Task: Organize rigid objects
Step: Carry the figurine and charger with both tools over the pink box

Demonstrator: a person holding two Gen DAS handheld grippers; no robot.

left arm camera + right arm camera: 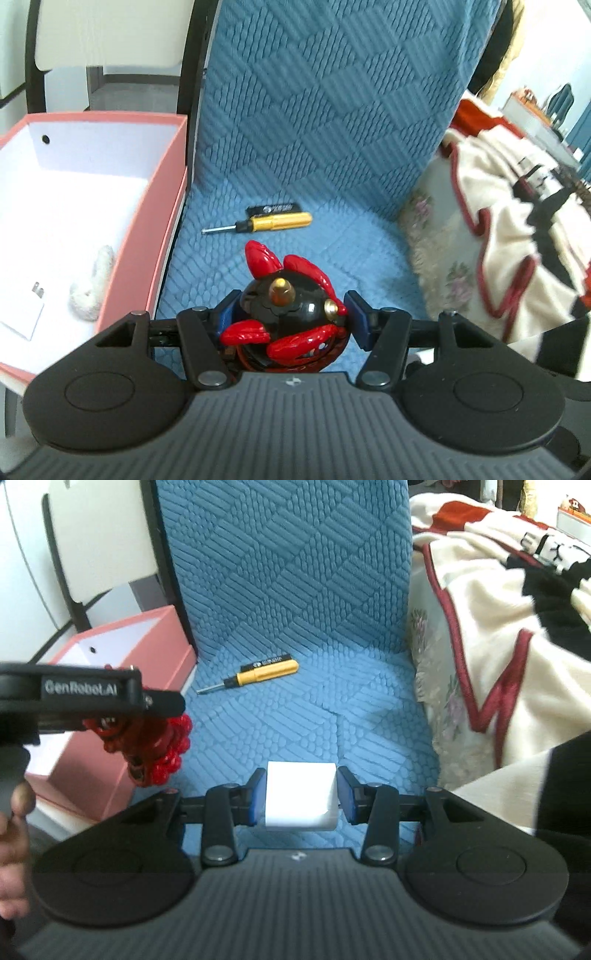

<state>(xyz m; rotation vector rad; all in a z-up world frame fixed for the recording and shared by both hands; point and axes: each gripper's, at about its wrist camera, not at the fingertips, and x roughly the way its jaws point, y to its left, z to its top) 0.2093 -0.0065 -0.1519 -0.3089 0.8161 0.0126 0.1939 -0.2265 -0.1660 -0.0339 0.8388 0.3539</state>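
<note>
Two tongs are at work: the left tongs (pixel 291 317) grip one glossy black-and-red ball-shaped toy (pixel 288 317); the right tongs (pixel 301 797) clamp one white plastic cube (pixel 301 797). Both hang above the blue quilted seat cushion (pixel 314 147). One yellow-handled screwdriver (pixel 266 222) lies on the cushion. One pink cardboard box (pixel 147 221) stands left of the cushion, a cream blanket (pixel 517 206) lies right.

You get bright, even daylight in both views, strongest from the upper left and the upper right, where the white wall (pixel 107 33) and the room behind the blanket (pixel 491 657) wash out. Shadows on the blue quilted cover (pixel 314 122) stay soft. Fisheye bending curves the edges, and your left gripper (pixel 74 698) looks smeared in the right wrist view.
</note>
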